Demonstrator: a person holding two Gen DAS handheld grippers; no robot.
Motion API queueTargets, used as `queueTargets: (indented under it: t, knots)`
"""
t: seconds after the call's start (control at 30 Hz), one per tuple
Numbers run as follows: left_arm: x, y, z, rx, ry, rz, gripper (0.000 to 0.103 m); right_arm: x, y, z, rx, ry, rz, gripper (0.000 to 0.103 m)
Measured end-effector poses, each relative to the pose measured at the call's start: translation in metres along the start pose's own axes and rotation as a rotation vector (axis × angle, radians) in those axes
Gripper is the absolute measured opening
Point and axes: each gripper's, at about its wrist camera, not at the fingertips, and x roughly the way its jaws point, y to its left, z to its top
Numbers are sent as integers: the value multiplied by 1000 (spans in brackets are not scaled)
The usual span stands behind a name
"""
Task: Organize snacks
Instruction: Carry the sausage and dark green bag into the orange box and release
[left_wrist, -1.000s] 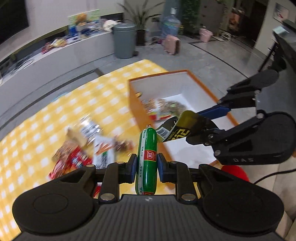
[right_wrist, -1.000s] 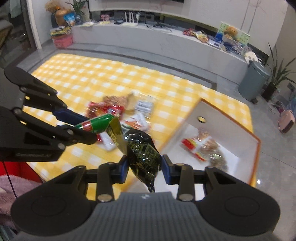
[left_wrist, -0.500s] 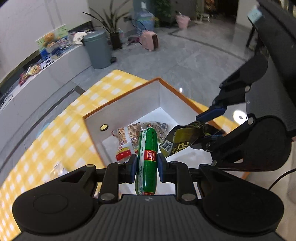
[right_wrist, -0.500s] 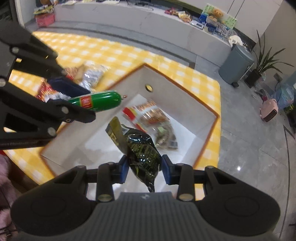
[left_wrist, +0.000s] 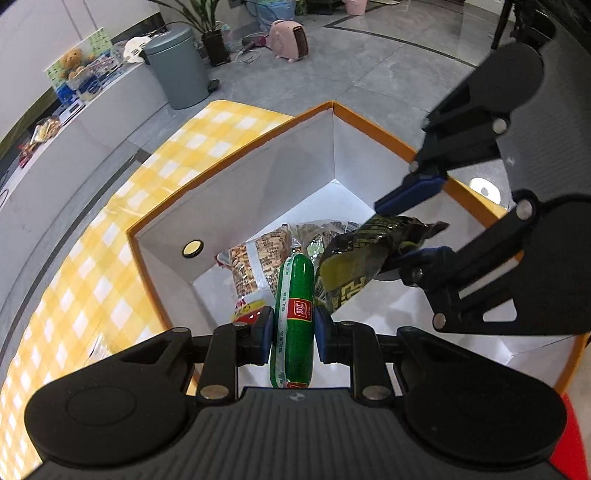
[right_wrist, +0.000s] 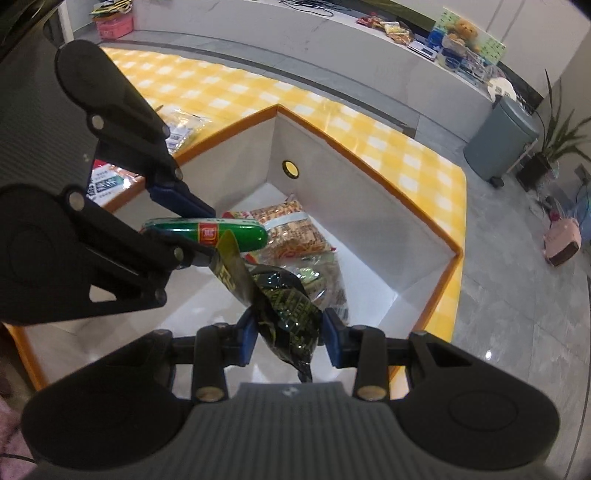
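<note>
My left gripper is shut on a green sausage with a red label, held above the inside of the orange-rimmed white box. My right gripper is shut on a dark green-black snack packet, also above the box. The two grippers are close together; the right one shows in the left wrist view with its packet, and the left one shows in the right wrist view with the sausage. Clear cracker packets lie on the box floor.
The box stands on a yellow checked cloth. Loose snack packets lie on the cloth left of the box. A grey bin and a pink heater stand on the floor beyond. A long white counter runs behind.
Both grippers have moved from over the cloth to over the box and down toward its inside, each still holding its snack.
</note>
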Motion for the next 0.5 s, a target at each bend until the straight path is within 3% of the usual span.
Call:
queueTargets:
  t: [0.2, 0.5]
  knots:
    - [17, 0, -1, 87, -12, -6, 25, 18, -4, 1, -69, 1, 4, 36]
    - [35, 2, -3, 114, 2, -30, 26, 40, -10, 1, -111, 33, -17, 36]
